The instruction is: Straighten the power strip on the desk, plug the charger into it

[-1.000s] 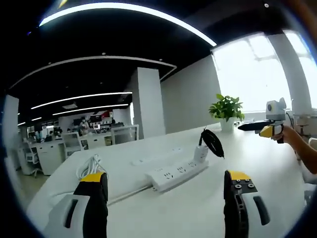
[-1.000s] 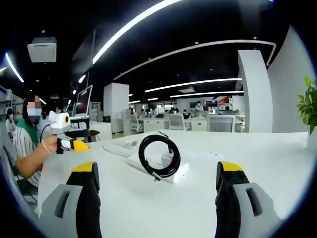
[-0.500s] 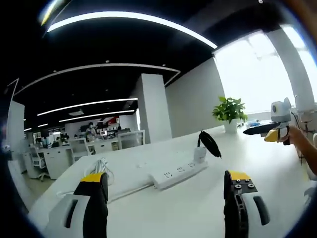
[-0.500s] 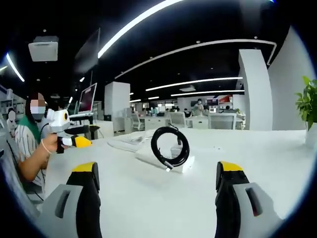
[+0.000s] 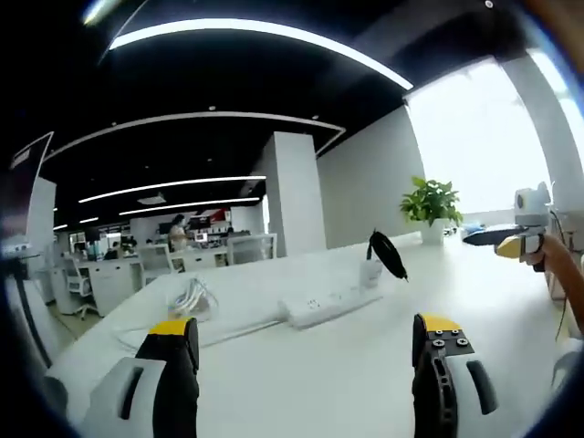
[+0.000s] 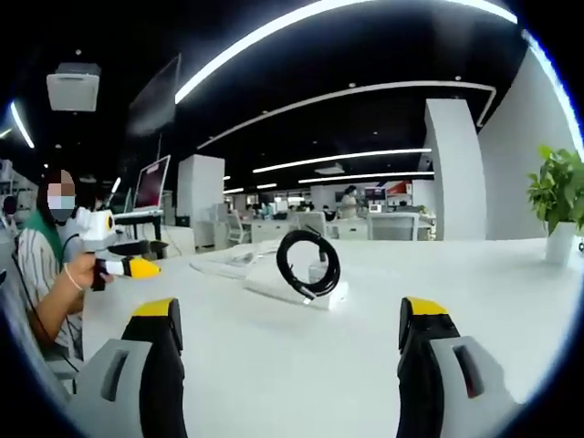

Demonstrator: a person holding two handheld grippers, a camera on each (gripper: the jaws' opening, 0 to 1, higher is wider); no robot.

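Your left claw (image 5: 306,360) and right claw (image 6: 297,360) both hung released above bare white worktop (image 5: 365,383), with open room ahead. The power strip (image 5: 333,304) lay mid-worktop, well apart from both, the charger (image 5: 370,271) with its coiled black cable (image 6: 308,265) on its end.

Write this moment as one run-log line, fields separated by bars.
left gripper: open, above desk | right gripper: open | power strip: untouched | charger with coiled cable: beside strip, unplugged
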